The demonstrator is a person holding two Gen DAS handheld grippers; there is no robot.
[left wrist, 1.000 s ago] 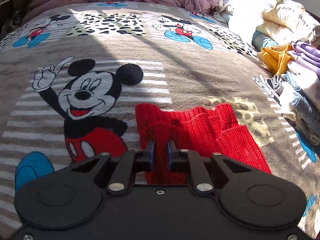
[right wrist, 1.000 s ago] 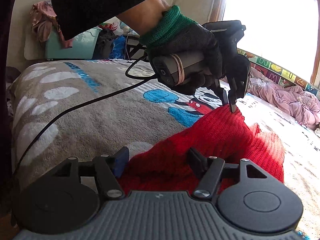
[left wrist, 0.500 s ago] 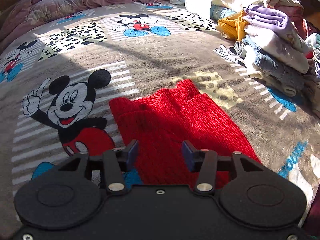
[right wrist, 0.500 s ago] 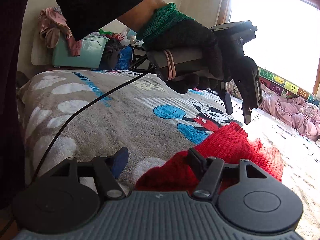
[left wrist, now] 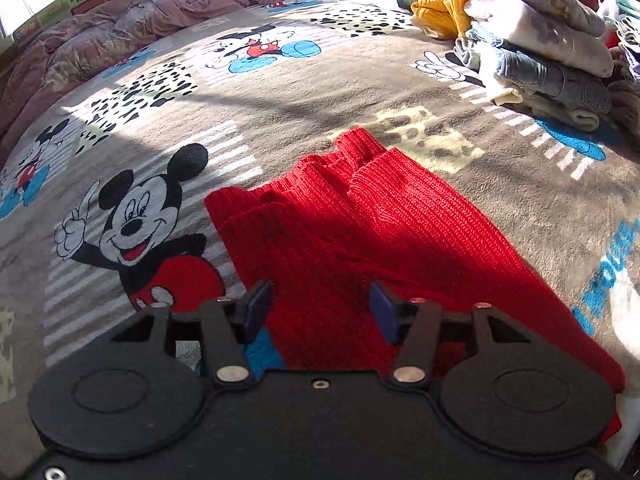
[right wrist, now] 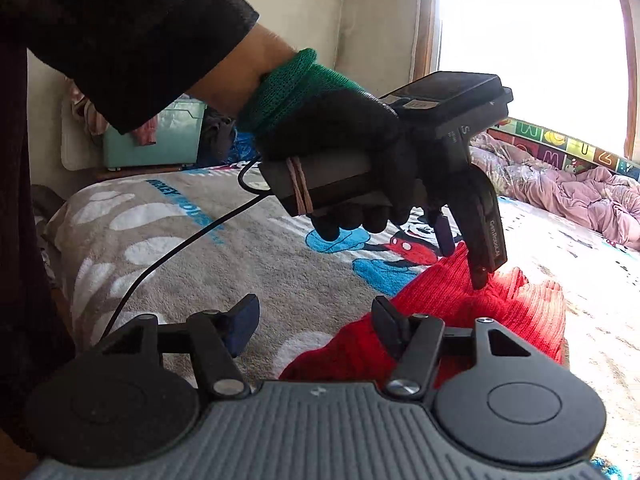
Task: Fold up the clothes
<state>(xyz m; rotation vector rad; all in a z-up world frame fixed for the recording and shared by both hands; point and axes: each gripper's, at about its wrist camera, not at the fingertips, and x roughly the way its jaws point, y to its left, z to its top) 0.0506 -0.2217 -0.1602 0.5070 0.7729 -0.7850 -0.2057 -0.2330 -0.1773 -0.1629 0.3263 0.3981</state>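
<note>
A red knit sweater (left wrist: 372, 236) lies folded on the Mickey Mouse blanket (left wrist: 304, 92), its cuffs at the far end. My left gripper (left wrist: 319, 312) is open and empty, held just above the sweater's near part. In the right wrist view the left gripper (right wrist: 464, 256) points down over the sweater (right wrist: 432, 320), fingers apart, held in a black-gloved hand. My right gripper (right wrist: 314, 322) is open and empty at the sweater's near edge, its right finger (right wrist: 386, 326) over the red knit.
A pile of folded clothes (left wrist: 548, 44) sits at the blanket's far right. A crumpled pink quilt (left wrist: 160, 20) lies along the far edge under the window. A black cable (right wrist: 176, 248) trails across the blanket. A teal bin (right wrist: 160, 140) stands beyond the bed.
My left gripper let go of the sweater's folded edge, opened and lifted back. The sweater dropped flat onto the blanket. My right gripper stayed open and pulled back slightly.
</note>
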